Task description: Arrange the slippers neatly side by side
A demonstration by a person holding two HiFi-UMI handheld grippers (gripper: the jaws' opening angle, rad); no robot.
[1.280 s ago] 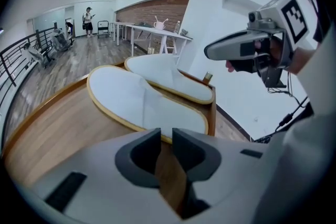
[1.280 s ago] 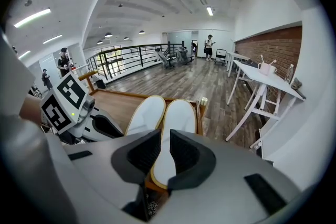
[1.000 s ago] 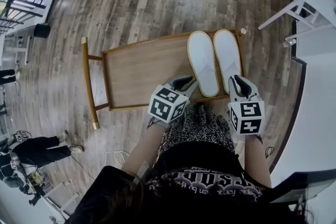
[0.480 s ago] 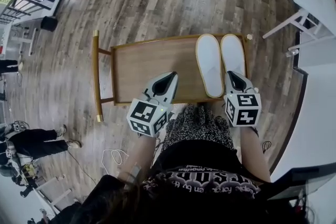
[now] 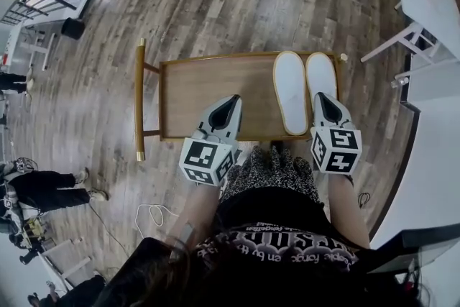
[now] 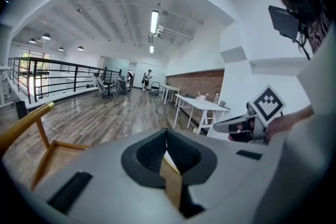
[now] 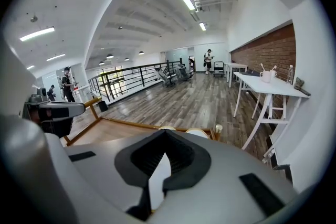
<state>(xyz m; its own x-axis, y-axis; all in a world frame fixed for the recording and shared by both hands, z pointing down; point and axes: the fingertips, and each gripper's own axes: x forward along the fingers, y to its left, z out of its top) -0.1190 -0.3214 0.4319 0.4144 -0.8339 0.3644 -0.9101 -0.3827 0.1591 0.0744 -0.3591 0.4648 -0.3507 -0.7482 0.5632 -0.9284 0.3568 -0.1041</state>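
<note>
Trolley [image 5: 208, 83]: a low wooden tray on a frame, with the handle bar at its left end. It carries both slippers at its right end, and the rest of the tray is bare.
Slippers: 2 white ones, the left slipper [image 5: 290, 91] and the right slipper [image 5: 320, 75]. They lie lengthwise just beside each other, toes pointing away from the person.
Left gripper [image 5: 231, 103]: clenched on nothing, held above the bare middle of the tray, well apart from the pair.
Right gripper [image 5: 322, 101]: jaws together with nothing between them, poised over the right slipper's heel. Whether it touches the heel cannot be told.
Step in hand: probably a last check of the 2 heels, since the toes already look level.
Doing it well: if the covered heel sits off line, nudge it with the closed tip along the tray, without lifting. Then draw straight up so neither slipper gets dragged.
</note>
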